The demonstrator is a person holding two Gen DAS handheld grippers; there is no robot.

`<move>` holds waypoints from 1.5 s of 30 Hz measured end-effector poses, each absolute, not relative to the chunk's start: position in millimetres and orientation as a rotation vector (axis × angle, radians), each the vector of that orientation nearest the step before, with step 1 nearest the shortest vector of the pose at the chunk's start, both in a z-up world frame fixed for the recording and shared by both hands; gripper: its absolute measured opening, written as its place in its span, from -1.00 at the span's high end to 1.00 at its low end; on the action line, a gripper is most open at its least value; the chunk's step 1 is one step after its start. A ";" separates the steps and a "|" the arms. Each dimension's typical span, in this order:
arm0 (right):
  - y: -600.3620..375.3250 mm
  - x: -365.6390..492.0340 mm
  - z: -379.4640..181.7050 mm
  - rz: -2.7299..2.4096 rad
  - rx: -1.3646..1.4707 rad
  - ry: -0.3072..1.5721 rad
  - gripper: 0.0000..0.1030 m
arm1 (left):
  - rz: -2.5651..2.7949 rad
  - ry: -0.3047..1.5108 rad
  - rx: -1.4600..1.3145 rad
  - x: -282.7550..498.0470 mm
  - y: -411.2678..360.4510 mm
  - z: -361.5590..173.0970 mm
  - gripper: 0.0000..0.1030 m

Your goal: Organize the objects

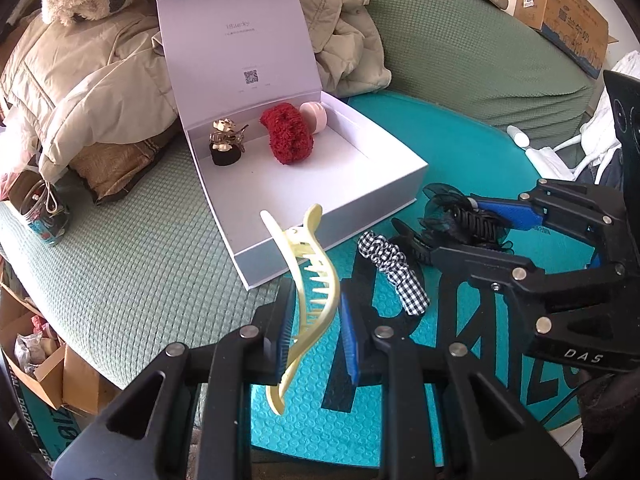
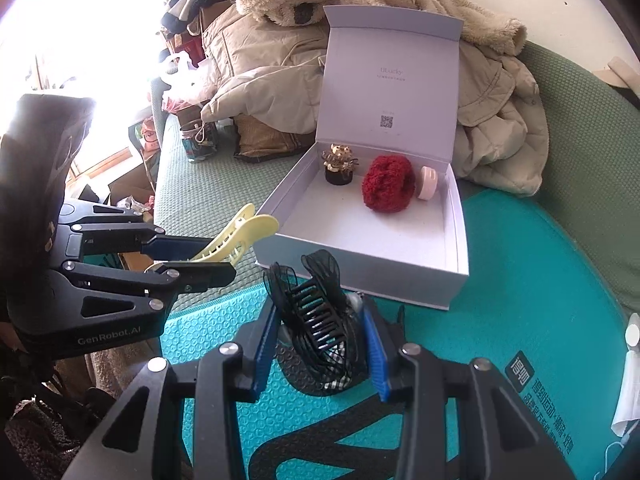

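My left gripper [image 1: 314, 320] is shut on a long pale yellow hair clip [image 1: 308, 276], held above the teal mat near the front of the open white box [image 1: 384, 184]. The same yellow clip [image 2: 236, 240] and left gripper [image 2: 216, 258] show at the left of the right wrist view. My right gripper [image 2: 324, 340] is shut on a black mesh hair claw [image 2: 316, 312], also seen as the black claw [image 1: 464, 220] in my right gripper [image 1: 480, 216]. Inside the box lie a red fuzzy scrunchie [image 1: 286, 136], a pink round case [image 1: 314, 116] and a brown-gold clip [image 1: 226, 142].
A black-and-white checked scrunchie [image 1: 390, 270] lies on the teal mat [image 1: 460, 152] beside a second black clip. Beige coats [image 1: 80, 92] are heaped behind the box on the green sofa cover [image 1: 140, 256]. A glass jar [image 1: 42, 212] stands left; cardboard boxes [image 1: 568, 16] lie far right.
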State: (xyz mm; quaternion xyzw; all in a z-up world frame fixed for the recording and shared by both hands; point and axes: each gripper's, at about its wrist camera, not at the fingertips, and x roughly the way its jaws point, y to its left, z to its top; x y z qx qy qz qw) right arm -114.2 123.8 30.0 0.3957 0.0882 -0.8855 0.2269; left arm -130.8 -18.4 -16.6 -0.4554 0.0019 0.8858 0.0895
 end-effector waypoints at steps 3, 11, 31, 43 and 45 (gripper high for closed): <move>126.4 -124.4 32.2 -2.447 1.077 0.237 0.22 | 2.637 0.015 -1.350 -141.6 -16.2 -15.1 0.60; 128.3 -154.5 34.8 -2.452 1.041 0.248 0.22 | 2.643 0.026 -1.361 -173.7 -19.3 -14.6 0.60; 129.2 -233.5 20.3 -2.456 1.021 0.256 0.22 | 2.646 0.063 -1.376 -258.2 -35.9 -29.3 0.60; 127.8 -263.8 -3.0 -2.441 1.084 0.254 0.22 | 2.627 0.082 -1.419 -291.6 -37.7 -58.1 0.60; 127.4 -267.4 -7.6 -2.436 1.097 0.252 0.22 | 2.621 0.080 -1.431 -296.7 -39.0 -63.6 0.60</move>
